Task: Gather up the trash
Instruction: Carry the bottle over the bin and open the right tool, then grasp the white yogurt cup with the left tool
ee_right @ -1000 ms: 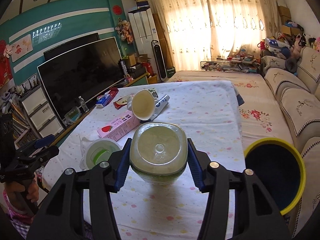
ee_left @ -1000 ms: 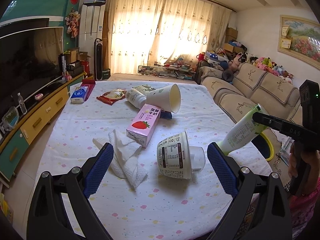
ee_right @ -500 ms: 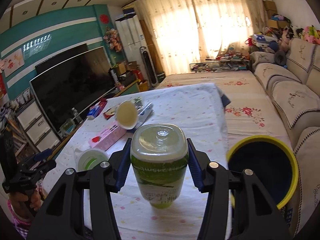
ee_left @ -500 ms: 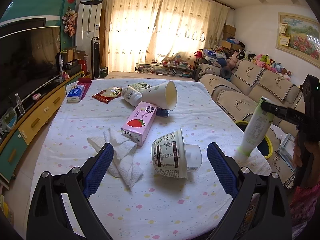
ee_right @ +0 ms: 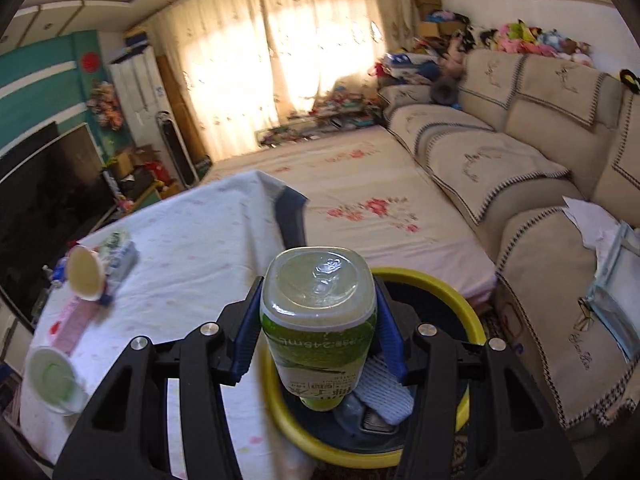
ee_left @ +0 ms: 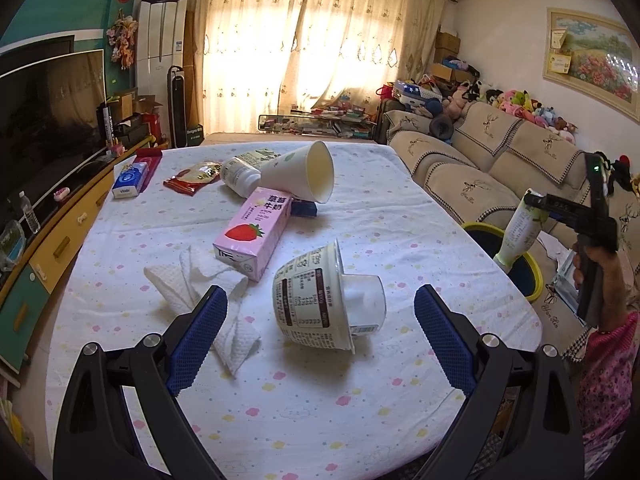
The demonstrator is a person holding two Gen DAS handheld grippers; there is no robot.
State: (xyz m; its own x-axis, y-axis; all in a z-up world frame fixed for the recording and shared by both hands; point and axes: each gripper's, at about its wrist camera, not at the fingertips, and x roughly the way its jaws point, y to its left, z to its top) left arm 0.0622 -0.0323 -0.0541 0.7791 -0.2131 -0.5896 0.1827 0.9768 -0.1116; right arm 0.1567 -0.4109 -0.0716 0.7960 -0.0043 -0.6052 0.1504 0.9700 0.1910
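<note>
My right gripper (ee_right: 318,332) is shut on a green-labelled plastic bottle (ee_right: 320,320) and holds it cap-down over the yellow-rimmed trash bin (ee_right: 474,328); the bottle (ee_left: 518,232) and bin (ee_left: 534,276) also show at the right of the left wrist view. My left gripper (ee_left: 320,340) is open above the table, with a white tub (ee_left: 320,304) on its side between its fingers. A crumpled tissue (ee_left: 200,288), a pink strawberry milk carton (ee_left: 256,232), a paper cup (ee_left: 300,176) and a white bottle (ee_left: 238,174) lie beyond.
A red snack packet (ee_left: 192,176) and a blue tissue pack (ee_left: 128,180) lie at the table's far left. A TV cabinet (ee_left: 56,240) runs along the left. A beige sofa (ee_right: 520,168) stands right of the bin. The bin holds some trash (ee_right: 384,396).
My right gripper carried the bottle off the table to the right and tipped it cap-down over the bin. My left gripper stayed open near the tub.
</note>
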